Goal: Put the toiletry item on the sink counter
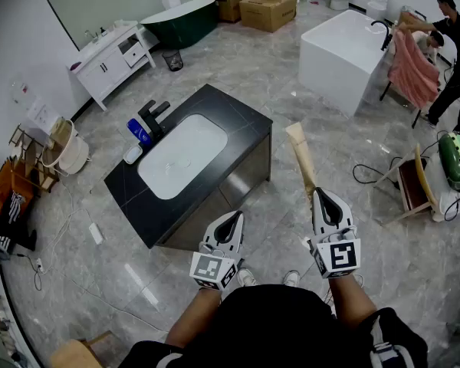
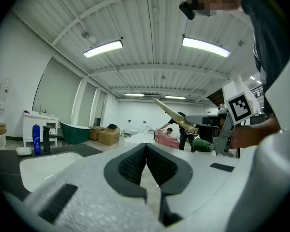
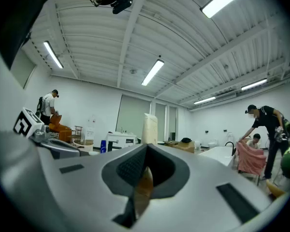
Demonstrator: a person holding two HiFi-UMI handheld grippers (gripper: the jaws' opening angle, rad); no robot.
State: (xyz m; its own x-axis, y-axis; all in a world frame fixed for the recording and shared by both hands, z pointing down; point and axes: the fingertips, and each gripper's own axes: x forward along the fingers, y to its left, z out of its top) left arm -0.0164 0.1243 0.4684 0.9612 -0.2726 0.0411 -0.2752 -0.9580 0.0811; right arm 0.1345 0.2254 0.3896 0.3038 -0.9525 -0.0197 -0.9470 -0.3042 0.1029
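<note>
While a long beige tube (image 1: 301,159) is seen from overhead clamped in the right gripper (image 1: 323,196), the left gripper (image 2: 146,149) is shown with touching, empty jaws only in its own view

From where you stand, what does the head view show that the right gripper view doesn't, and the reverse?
Only the head view: the white basin sunk in the black sink counter, seen from above, and the person's shoes. Only the right gripper view: ceiling lights, and the right gripper with its jaws closed on the lower end of the tan toiletry item. Both: that item, the blue bottle, the pink towel.
</note>
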